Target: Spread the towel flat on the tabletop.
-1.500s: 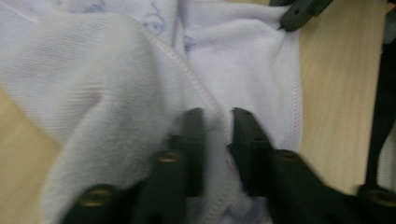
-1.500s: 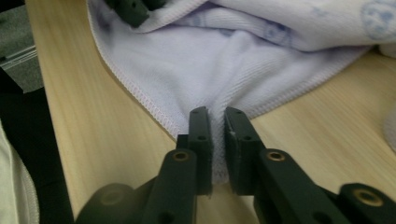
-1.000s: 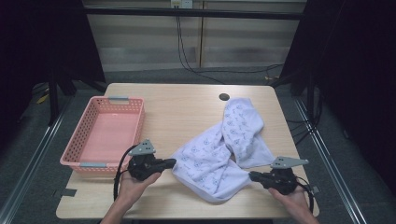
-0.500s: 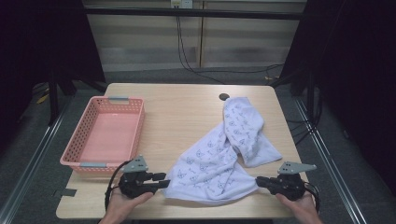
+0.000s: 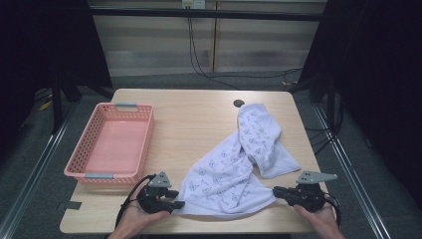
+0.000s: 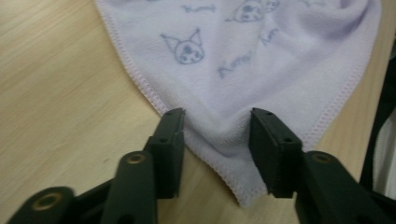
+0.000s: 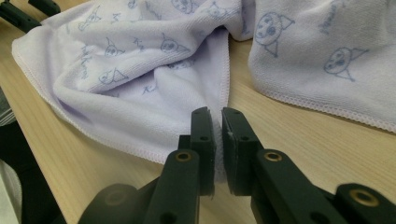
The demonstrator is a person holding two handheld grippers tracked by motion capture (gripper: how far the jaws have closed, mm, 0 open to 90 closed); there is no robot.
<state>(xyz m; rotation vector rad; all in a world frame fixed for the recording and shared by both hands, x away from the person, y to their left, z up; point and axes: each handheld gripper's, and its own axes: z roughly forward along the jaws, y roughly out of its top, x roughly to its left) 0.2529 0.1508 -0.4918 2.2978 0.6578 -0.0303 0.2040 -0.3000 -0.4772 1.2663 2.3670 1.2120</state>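
Towel (image 5: pixel 234 169), pale lilac terry printed with cartoon cat-like faces and script too small to read, lay rumpled across the right half of the table (image 5: pixel 199 114), right of the empty pink basket (image 5: pixel 112 144). At its near left corner the left gripper (image 6: pixel 217 135) had its fingers spread around the hem, while the right gripper (image 7: pixel 215 135) pinched the near right corner. It looked soft, light and limp, best held by its stitched corners.

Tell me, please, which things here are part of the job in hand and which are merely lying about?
In use:
- towel, spread on the table
- left gripper, open around one corner
- right gripper, shut on another corner

Lying about:
- pink basket, empty, not touched
- cables on the floor behind
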